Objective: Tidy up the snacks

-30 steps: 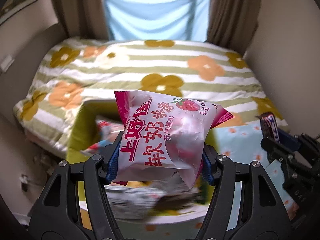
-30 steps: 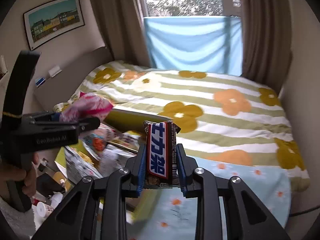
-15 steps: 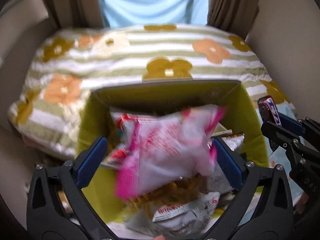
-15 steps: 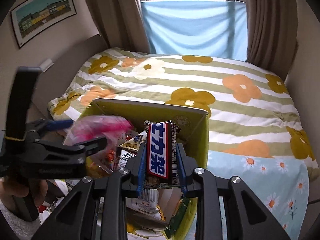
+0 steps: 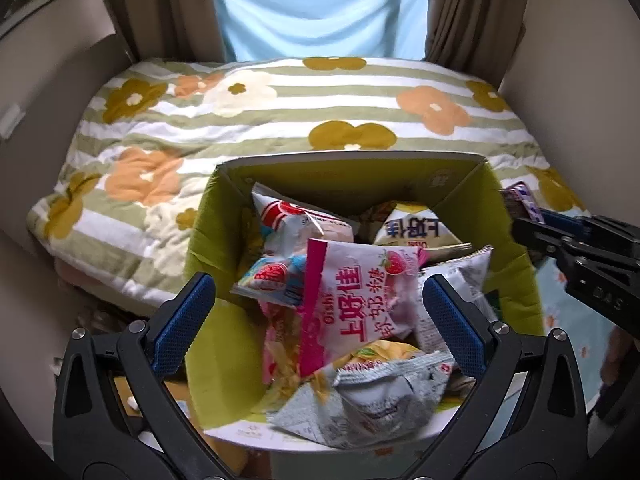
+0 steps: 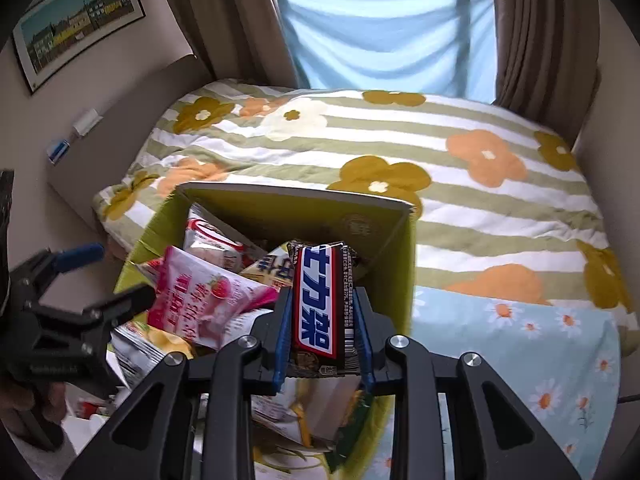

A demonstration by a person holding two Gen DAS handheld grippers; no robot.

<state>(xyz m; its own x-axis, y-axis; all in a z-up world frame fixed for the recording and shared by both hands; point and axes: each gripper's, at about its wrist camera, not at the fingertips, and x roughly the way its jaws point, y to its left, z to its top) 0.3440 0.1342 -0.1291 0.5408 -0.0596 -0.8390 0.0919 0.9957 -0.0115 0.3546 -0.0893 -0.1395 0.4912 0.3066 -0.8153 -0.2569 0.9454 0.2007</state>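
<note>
- One pink strawberry candy bag (image 5: pixel 352 304) lies loose atop the snack pile inside the single yellow-green box (image 5: pixel 208 240).
- Left gripper (image 5: pixel 320 312) has just opened wide, with the bag below its jaws, untouched.
- Right gripper (image 6: pixel 322 332) clamps one chocolate bar (image 6: pixel 324 300) above the box.
- A floral quilt (image 5: pixel 280 120) lies behind.

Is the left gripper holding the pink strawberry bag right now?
No, the left gripper is wide open and the pink strawberry bag lies loose on the snacks in the green box.
</note>
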